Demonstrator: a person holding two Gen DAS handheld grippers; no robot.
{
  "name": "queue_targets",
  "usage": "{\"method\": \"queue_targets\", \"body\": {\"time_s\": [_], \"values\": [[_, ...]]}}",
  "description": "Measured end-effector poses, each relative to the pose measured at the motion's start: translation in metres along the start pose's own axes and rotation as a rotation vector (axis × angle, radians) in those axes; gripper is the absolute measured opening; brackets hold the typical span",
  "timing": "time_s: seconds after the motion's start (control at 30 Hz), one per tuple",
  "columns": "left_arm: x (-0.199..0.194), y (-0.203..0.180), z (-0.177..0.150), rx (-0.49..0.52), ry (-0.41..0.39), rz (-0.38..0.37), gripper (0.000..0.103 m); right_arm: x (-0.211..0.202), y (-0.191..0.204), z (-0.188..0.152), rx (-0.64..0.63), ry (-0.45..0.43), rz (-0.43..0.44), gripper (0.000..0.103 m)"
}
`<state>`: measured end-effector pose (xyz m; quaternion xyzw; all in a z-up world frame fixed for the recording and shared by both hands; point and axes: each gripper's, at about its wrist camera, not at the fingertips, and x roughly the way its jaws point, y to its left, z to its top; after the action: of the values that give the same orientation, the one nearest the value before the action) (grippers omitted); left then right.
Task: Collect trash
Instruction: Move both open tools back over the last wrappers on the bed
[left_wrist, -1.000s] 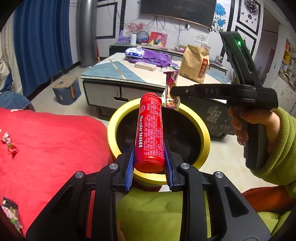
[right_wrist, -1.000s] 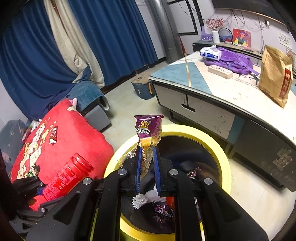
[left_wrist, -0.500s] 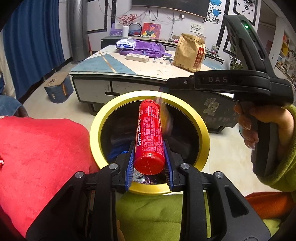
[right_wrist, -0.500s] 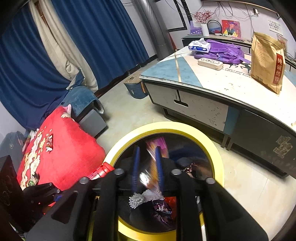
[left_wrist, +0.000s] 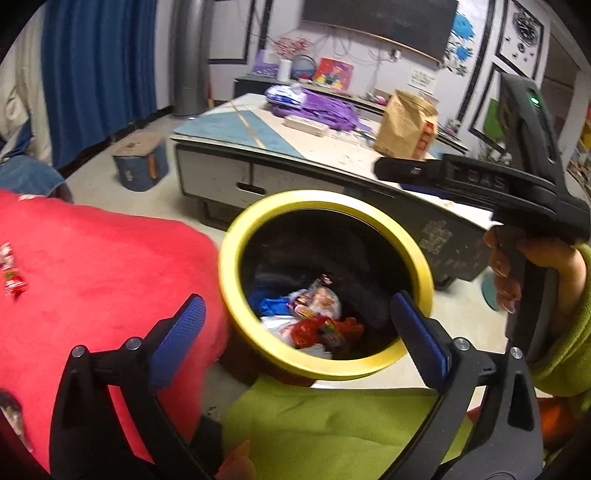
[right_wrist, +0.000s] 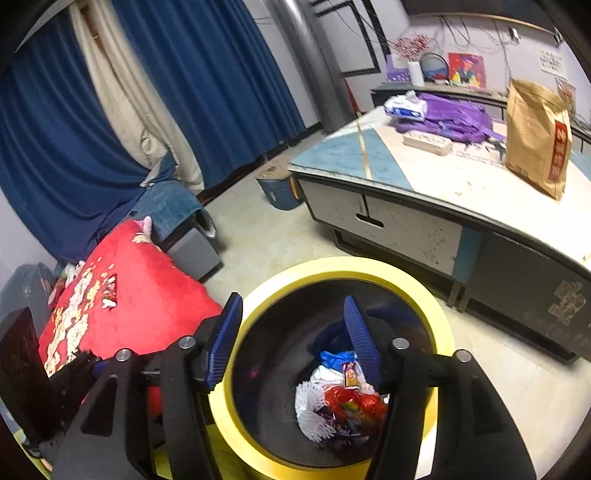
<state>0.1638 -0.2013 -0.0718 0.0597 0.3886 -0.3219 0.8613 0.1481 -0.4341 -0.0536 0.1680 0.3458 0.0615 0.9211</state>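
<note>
My left hand-held gripper (left_wrist: 295, 332) hovered at the bottom of its frame over the yellow-rimmed bin (left_wrist: 236, 236), its blue pads spreading wide apart with nothing between them. My right hand-held gripper (right_wrist: 291, 328) hung over the same bin, lower centre of its frame, its jaws also opening and empty. The collected trash (right_wrist: 343, 398), wrappers and crumpled paper, lay in a heap at the bottom of the bin. More wrappers (left_wrist: 13, 282) lay on the red blanket (left_wrist: 92, 266) at the left edge of the left view, so I judged the job unfinished. Both tools crowded one opening; swinging either away carelessly could knock them together or catch the rim and tip the bin, spilling the trash. The left view was blurred, so a hurried reach for those small wrappers could miss.
</note>
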Motion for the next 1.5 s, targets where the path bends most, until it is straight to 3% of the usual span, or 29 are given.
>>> {"method": "queue_targets", "body": {"time_s": [0.27, 0.67, 1.2, 1.5], "values": [[-0.048, 0.024, -0.002, -0.002, -0.120, 0.203, 0.092, -0.014, 0.041, 0.000, -0.102, -0.072, 0.063, 0.074], [-0.108, 0.070, -0.010, -0.102, -0.242, 0.349, 0.092, -0.007, 0.109, 0.000, -0.225, -0.058, 0.162, 0.077], [-0.161, 0.140, -0.054, -0.239, -0.242, 0.463, 0.092, 0.048, 0.212, 0.000, -0.380, 0.048, 0.269, 0.078], [-0.168, 0.172, -0.087, -0.332, -0.155, 0.380, 0.092, 0.108, 0.273, 0.000, -0.444, 0.132, 0.309, 0.078]]}}
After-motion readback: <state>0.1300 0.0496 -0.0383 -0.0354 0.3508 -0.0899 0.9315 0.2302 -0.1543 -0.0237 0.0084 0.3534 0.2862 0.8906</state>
